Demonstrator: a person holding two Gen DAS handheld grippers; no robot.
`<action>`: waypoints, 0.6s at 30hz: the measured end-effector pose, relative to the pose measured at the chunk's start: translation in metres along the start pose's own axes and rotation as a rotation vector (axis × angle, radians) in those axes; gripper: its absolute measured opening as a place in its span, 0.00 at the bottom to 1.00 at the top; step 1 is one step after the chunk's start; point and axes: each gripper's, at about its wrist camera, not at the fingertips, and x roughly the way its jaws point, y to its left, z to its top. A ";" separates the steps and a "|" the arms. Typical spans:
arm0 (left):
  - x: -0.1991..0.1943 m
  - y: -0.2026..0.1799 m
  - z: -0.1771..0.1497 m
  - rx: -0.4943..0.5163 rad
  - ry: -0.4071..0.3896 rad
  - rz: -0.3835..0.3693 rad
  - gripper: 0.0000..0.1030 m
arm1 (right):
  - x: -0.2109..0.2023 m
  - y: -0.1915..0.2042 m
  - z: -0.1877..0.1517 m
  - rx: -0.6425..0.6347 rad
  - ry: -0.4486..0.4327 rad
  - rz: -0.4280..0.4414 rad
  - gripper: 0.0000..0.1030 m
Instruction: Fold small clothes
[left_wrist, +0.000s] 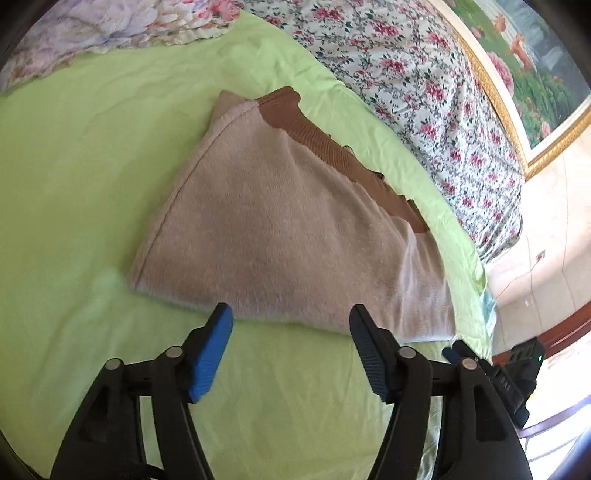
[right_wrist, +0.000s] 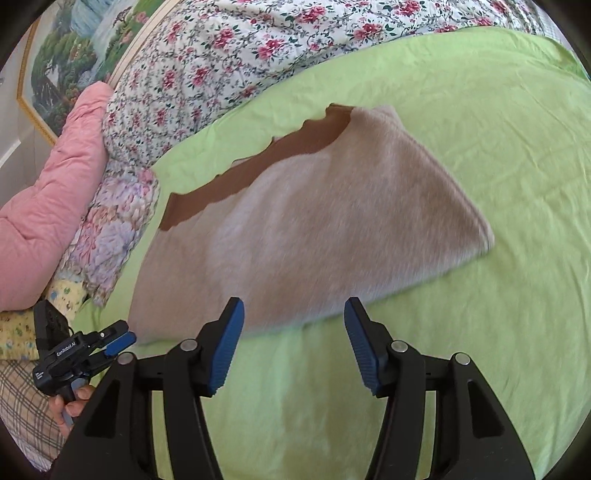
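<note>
A beige fuzzy garment (left_wrist: 280, 229) with a brown ribbed band (left_wrist: 332, 151) lies folded flat on the green bed sheet (left_wrist: 74, 184). It also shows in the right wrist view (right_wrist: 314, 229), with the brown band (right_wrist: 258, 166) along its far edge. My left gripper (left_wrist: 291, 314) is open and empty, its blue fingertips just at the garment's near edge. My right gripper (right_wrist: 293, 308) is open and empty, hovering over the garment's near edge. The left gripper also shows in the right wrist view (right_wrist: 114, 339), at the garment's left corner.
A floral quilt (right_wrist: 258, 48) lies bunched behind the garment. A pink padded blanket (right_wrist: 55, 206) and a pastel floral pillow (right_wrist: 110, 229) lie at the left. A framed painting (left_wrist: 535, 74) hangs on the wall. The sheet's edge (left_wrist: 476, 266) drops off beside the garment.
</note>
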 end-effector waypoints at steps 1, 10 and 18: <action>0.000 0.000 -0.004 -0.009 0.003 -0.004 0.65 | -0.001 0.001 -0.003 0.001 0.002 0.005 0.62; 0.003 0.005 -0.024 -0.102 0.016 -0.055 0.65 | -0.019 0.007 -0.024 0.002 -0.006 0.026 0.63; 0.018 0.013 -0.024 -0.194 0.015 -0.076 0.65 | -0.024 0.005 -0.028 0.008 -0.009 0.033 0.64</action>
